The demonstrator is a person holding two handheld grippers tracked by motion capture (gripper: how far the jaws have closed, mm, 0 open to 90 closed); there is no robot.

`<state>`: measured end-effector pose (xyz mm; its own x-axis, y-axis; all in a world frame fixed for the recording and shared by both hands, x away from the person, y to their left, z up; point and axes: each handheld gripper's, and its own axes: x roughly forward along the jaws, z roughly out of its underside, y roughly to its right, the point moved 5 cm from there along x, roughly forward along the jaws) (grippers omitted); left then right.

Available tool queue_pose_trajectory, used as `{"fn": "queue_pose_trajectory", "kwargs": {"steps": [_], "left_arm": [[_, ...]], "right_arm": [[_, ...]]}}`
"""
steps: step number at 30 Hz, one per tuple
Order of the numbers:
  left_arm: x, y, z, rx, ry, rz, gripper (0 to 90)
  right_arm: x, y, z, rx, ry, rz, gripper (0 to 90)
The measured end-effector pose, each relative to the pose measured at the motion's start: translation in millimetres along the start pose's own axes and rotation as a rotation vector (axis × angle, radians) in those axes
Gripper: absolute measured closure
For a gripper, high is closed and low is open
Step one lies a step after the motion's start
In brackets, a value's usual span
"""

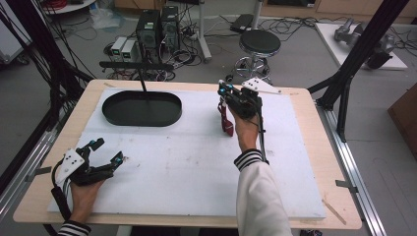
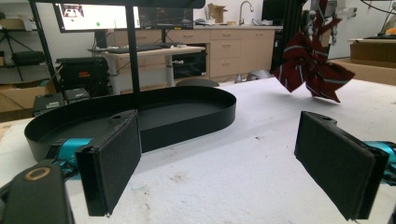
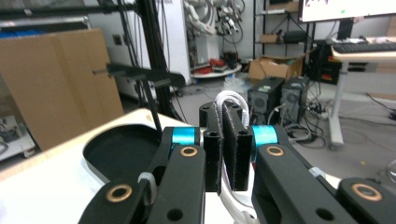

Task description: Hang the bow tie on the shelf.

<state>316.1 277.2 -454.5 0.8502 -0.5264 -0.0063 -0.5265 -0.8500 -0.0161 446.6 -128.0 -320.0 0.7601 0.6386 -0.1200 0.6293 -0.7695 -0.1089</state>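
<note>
Bow tie (image 1: 226, 119) dangles right of the black tray (image 1: 141, 108), right claw (image 1: 225, 91) clamped on its white strap (image 3: 229, 100); thin grip, could slip

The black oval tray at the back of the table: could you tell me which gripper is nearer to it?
Left. The left gripper rests open just in front of the black oval tray; the right gripper hangs farther off to its right, holding a red bow.
</note>
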Motion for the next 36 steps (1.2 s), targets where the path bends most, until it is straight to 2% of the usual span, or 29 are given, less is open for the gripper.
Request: {"fn": "queue_pose_trajectory", "kwargs": {"steps": [8,9,15,24,28,35,36], "left_arm": [[-0.2,0.0,-0.1,-0.001,0.003,0.000,15.0],[-0.1,0.0,-0.1,-0.001,0.003,0.000,15.0],[-0.1,-0.1,0.0,0.000,0.002,-0.001,15.0],[-0.4,-0.1,-0.1,0.000,0.004,0.001,15.0],[0.1,0.1,-0.1,0.000,0.002,0.001,15.0],[0.5,-0.2,0.0,-0.004,-0.002,0.004,15.0],[0.6,-0.2,0.0,-0.004,-0.001,0.004,15.0]], "right_arm": [[11.5,-13.5,-17.2,-0.006,0.026,-0.019,87.1],[17.1,-18.1,-21.6,-0.003,0.031,-0.023,87.1],[29.3,-25.9,-27.4,-0.006,0.022,-0.016,87.1],[59.1,-41.4,-35.1,0.013,0.023,0.013,87.1],[71.6,-44.8,-34.2,0.035,0.020,0.012,87.1],[91.8,-55.7,-39.1,0.036,0.016,-0.001,87.0],[98.9,-58.5,-39.6,0.041,0.011,-0.001,87.1]]}}
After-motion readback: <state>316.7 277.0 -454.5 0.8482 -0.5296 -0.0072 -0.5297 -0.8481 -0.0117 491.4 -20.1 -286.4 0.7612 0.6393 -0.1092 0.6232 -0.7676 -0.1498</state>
